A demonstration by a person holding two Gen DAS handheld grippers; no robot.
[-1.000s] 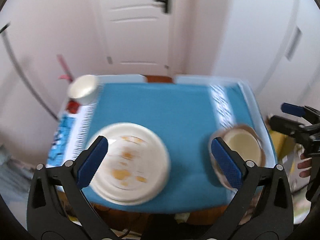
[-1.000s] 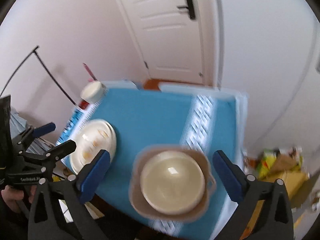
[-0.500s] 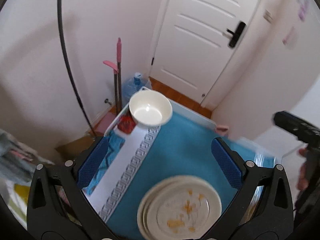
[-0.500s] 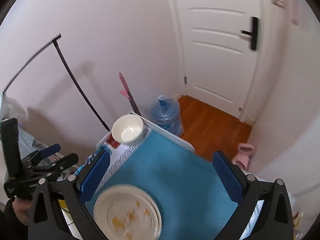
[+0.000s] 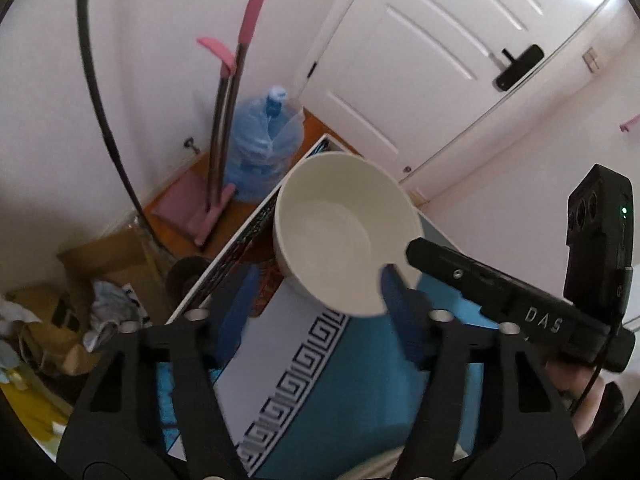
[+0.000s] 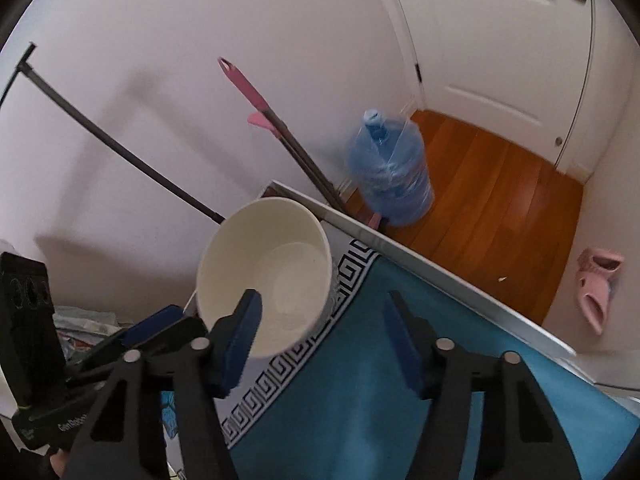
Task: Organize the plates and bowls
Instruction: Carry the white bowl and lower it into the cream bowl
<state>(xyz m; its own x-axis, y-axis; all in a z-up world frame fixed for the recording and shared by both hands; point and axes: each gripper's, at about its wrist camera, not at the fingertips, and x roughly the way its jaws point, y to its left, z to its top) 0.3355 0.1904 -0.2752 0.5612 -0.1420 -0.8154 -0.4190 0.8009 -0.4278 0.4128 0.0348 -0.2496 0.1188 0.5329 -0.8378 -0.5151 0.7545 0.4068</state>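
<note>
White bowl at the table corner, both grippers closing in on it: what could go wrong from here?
The white bowl sits by the table edge, so a nudge could tip it off. Both sets of jaws have just been closing, and the left gripper and right gripper are crowded at the one bowl, so their fingers could collide.

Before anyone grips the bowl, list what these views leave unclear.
- Bowl base, both views: its own wall hides it.
- Table corner under bowl, both views: bowl covers it.
- Floor clutter, left wrist view: blurred, edge cuts it off.
- Slippers, right wrist view: blurred, small.
</note>
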